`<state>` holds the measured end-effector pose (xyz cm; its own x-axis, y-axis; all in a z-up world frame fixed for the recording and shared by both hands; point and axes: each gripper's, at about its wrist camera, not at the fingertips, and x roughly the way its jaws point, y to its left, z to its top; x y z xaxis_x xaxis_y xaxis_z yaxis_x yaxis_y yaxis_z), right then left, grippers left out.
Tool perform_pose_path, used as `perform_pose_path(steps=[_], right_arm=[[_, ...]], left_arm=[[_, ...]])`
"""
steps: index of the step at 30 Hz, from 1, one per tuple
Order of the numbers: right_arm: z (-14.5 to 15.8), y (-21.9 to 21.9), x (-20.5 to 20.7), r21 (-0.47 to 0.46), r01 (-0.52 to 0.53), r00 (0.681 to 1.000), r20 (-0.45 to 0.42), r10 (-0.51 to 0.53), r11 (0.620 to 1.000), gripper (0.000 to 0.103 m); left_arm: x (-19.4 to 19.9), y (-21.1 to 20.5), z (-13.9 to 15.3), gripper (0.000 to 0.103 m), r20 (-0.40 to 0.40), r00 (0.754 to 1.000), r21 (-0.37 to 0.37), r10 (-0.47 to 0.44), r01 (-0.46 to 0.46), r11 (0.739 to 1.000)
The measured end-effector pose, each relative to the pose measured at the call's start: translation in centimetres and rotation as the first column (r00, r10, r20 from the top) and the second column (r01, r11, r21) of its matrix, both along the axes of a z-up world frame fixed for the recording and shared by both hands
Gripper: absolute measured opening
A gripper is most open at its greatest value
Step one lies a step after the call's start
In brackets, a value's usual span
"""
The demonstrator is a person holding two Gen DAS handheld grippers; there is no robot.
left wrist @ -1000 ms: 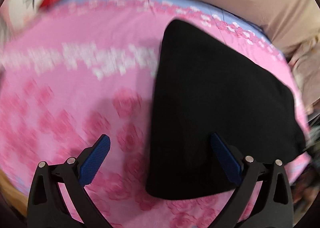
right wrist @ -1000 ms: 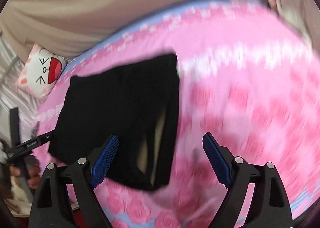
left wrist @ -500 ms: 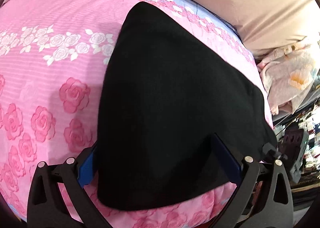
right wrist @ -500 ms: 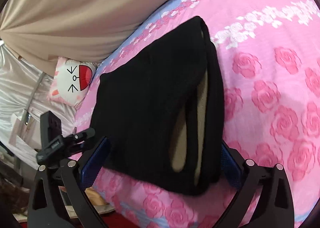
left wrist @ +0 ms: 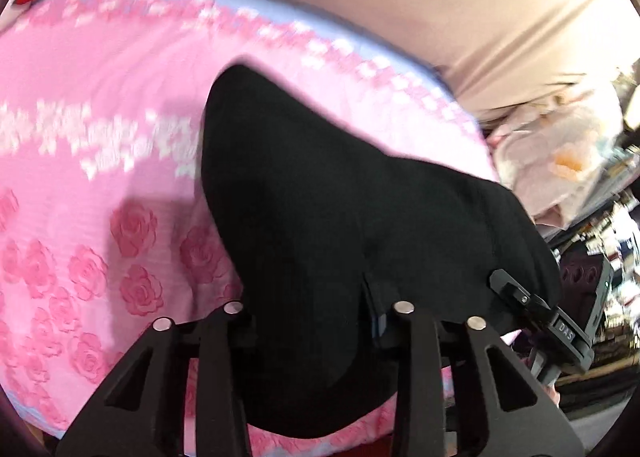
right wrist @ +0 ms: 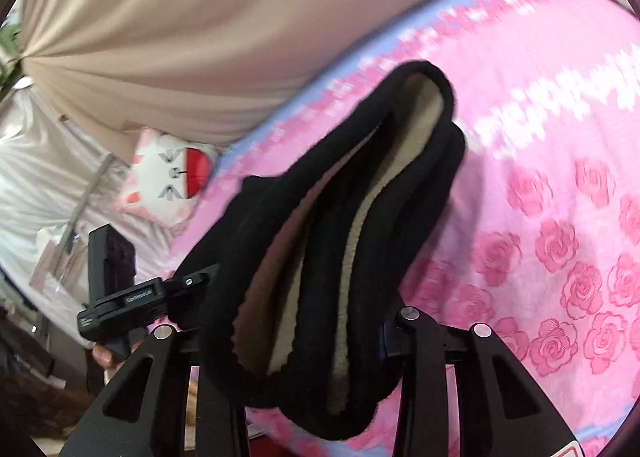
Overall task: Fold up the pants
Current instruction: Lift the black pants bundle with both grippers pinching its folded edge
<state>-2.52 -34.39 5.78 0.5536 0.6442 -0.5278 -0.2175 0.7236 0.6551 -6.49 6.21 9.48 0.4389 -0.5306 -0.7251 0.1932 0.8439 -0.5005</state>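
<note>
- The left gripper (left wrist: pixel 316 321) has just closed its fingers, pinching the near edge of the black pants (left wrist: pixel 340 217).
- The right gripper (right wrist: pixel 296 337) has just closed likewise, clamping the pants' bunched, pale-lined end.
- From both sets of fingers the pants stretch away over the pink bed (left wrist: pixel 100 177), towards the beige curtain (right wrist: pixel 200 37).
- Neither hand looks nearer.

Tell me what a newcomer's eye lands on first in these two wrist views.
First, the black pants, bunched in the middle of both views, their near edge pinched by the left gripper and the right gripper, whose jaws have just closed on the cloth. In the right view the pale fleecy lining shows between the black layers. Behind lies the pink rose-print bedspread, with a white cat cushion at its far left edge.
</note>
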Motion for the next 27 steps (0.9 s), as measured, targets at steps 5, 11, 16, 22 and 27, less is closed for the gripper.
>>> perform_pose_path(steps=[5,11,16,22,27], right_arm=[[4.9,0.0,-1.7,-0.015,-0.022,0.994,0.108,0.024,1.000,0.034],[10.0,0.1,-1.7,-0.039,-0.024,0.968,0.247,0.033,0.999,0.034],[13.7,0.9,0.5,-0.054,-0.031,0.933,0.355,0.049,0.998,0.034],[17.3,1.9,4.0,-0.043,-0.031,0.887,0.459,0.047,0.999,0.034],[18.8,2.2,7.5,-0.012,-0.025,0.862,0.506,0.028,1.000,0.034]], left_arm=[[-1.7,1.0,4.7,0.023,0.102,0.994,-0.040,-0.045,0.049,0.998],[-1.9,0.5,9.4,0.024,0.265,0.963,-0.022,-0.058,0.066,0.998],[-0.9,0.9,13.2,0.024,0.395,0.918,-0.005,-0.044,0.050,0.999],[1.2,1.1,17.2,0.024,0.531,0.847,0.026,-0.016,0.003,1.000],[3.4,1.2,19.4,0.024,0.622,0.783,0.051,0.001,-0.041,0.998]])
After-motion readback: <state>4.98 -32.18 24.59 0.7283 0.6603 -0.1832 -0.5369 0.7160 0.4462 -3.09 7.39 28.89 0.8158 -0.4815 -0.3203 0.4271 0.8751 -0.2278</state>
